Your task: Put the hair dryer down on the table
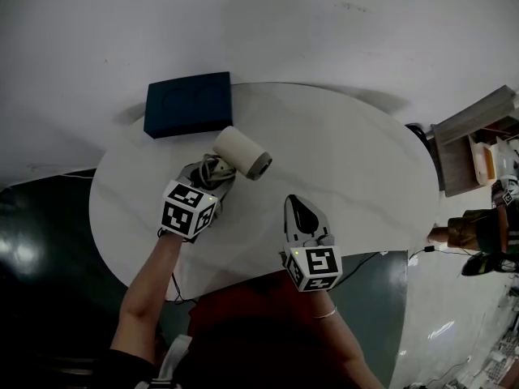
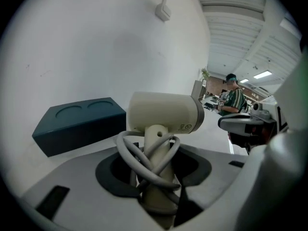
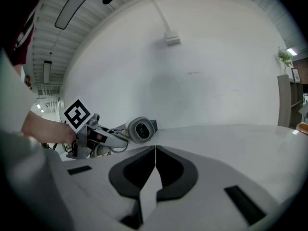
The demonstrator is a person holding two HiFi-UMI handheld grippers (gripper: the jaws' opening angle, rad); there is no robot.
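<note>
1. left gripper (image 1: 212,173) clamps the dryer (image 1: 242,152) by its cord-wrapped handle, over the table's (image 1: 365,160) far left, beside the box (image 1: 188,104).
2. right gripper (image 1: 302,214) has its jaws together, empty.
3. judged left to do: lower and release.

Cream hair dryer (image 1: 242,152), grey ring at its nozzle; cord (image 2: 130,152) pale grey; box (image 1: 188,104) dark blue; tabletop (image 1: 349,160) white; wall (image 1: 324,23) white; floor (image 1: 40,241) dark glossy grey-green; left tool (image 1: 212,173) and right tool (image 1: 298,204) light grey with black pads; left cube (image 1: 188,209) and right cube (image 1: 315,267) white with black square patterns; shirt (image 1: 259,322) dark red.
</note>
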